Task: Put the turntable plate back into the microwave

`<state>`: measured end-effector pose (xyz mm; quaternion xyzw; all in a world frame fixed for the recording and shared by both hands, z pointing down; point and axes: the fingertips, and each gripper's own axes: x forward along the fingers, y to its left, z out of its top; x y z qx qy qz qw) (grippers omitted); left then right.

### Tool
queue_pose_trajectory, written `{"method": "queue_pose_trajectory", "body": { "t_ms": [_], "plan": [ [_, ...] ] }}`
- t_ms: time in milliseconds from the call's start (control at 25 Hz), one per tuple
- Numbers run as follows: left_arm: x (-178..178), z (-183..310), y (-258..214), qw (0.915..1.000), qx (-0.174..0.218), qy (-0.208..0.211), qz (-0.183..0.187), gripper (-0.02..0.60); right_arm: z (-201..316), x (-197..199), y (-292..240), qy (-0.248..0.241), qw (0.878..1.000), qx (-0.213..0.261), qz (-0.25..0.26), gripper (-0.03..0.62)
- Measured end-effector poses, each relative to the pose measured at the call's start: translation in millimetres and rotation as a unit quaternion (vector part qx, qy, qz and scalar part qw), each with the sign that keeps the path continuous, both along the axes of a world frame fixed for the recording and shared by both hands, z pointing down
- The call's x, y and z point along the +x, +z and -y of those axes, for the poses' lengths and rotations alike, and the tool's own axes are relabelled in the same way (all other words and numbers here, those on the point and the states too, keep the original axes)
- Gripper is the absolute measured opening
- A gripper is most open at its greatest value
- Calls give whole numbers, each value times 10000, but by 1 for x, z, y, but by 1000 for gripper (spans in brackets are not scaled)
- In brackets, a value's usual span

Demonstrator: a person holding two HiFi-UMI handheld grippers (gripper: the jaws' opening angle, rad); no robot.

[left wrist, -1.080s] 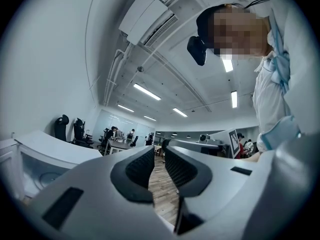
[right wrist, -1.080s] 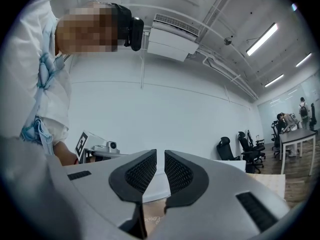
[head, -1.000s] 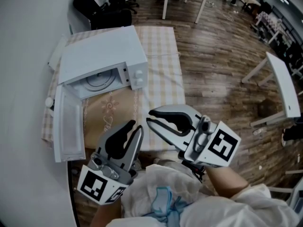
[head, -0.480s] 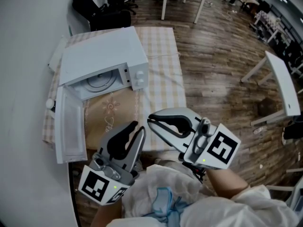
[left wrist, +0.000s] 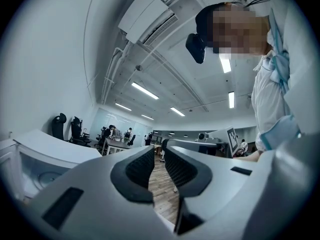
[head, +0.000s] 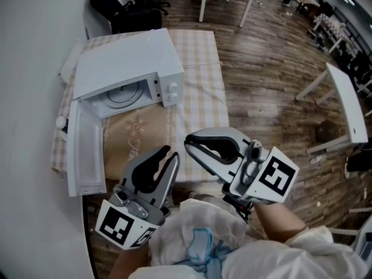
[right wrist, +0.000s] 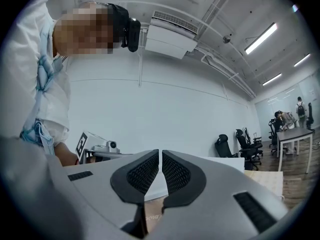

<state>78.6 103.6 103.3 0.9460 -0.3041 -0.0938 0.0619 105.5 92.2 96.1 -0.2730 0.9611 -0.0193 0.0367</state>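
Hardly anything moves since a second ago. The head view slides a touch, the microwave (head: pixel 125 63) drifts slightly right in the frame, and both grippers hold their spots along the bottom.

One microwave sits in the upper left, and its single door (head: pixel 84 150) hangs wide open toward the lower left. One turntable plate (head: pixel 121 95) lies inside the open cavity. There are two knobs (head: pixel 172 88) on the front panel. One tan mat (head: pixel 136 135) lies just in front, on the checked table (head: pixel 200 97).

Two grippers are in play. The left gripper (head: pixel 171 153), lower left of centre, shows a narrow slit between its jaws with nothing in it. The right gripper (head: pixel 187 141), lower centre, has its jaws pressed right together and is empty. Both are well apart from the microwave and the plate.
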Motion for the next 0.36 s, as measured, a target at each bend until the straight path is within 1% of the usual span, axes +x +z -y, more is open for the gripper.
{"method": "queue_pose_trajectory", "body": {
  "t_ms": [360],
  "plan": [
    [-1,2,0,10000,-2,38,0,66,1,-3,0,-17,10000,5,-92,44]
  ]
}}
